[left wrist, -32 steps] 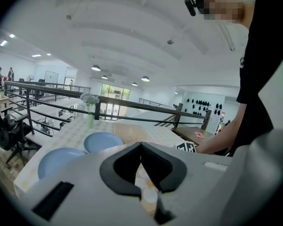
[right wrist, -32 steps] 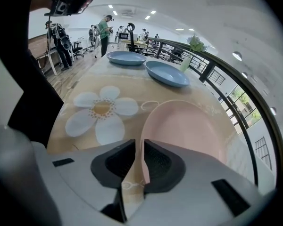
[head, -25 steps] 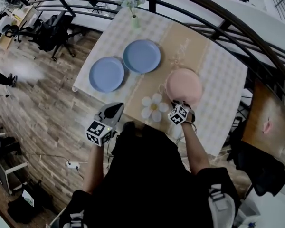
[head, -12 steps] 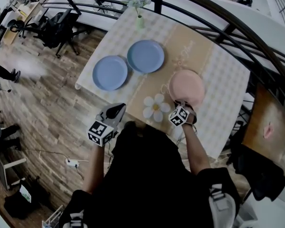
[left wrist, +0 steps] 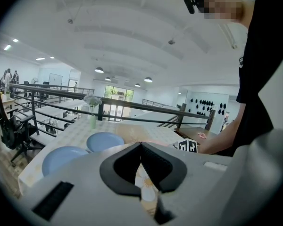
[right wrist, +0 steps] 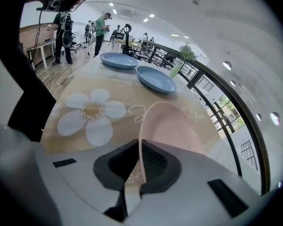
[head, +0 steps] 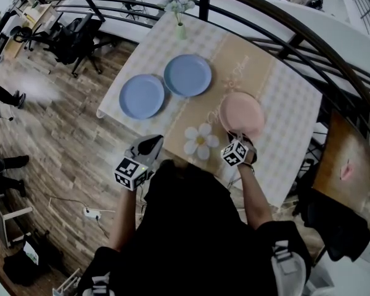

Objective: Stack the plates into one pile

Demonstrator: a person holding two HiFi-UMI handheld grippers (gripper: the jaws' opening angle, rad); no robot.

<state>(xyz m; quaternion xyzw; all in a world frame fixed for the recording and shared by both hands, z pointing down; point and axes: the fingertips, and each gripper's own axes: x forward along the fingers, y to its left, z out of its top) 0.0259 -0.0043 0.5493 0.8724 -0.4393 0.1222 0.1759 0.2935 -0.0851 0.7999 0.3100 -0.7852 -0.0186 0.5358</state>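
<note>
At the left of the table [head: 283, 97] in the head view lies the left blue plate [head: 142, 96], with the right blue plate [head: 187, 75] just beside it, up and to the right. Below them, off the table's near edge, the left gripper [head: 153, 143] hovers with its jaws together on nothing. Right of a printed daisy [head: 200, 142] sits the pink plate [head: 242, 114], well apart from the blue ones. The right gripper [head: 239, 135] has just been closing its jaws, which pinch that plate's near rim.
</note>
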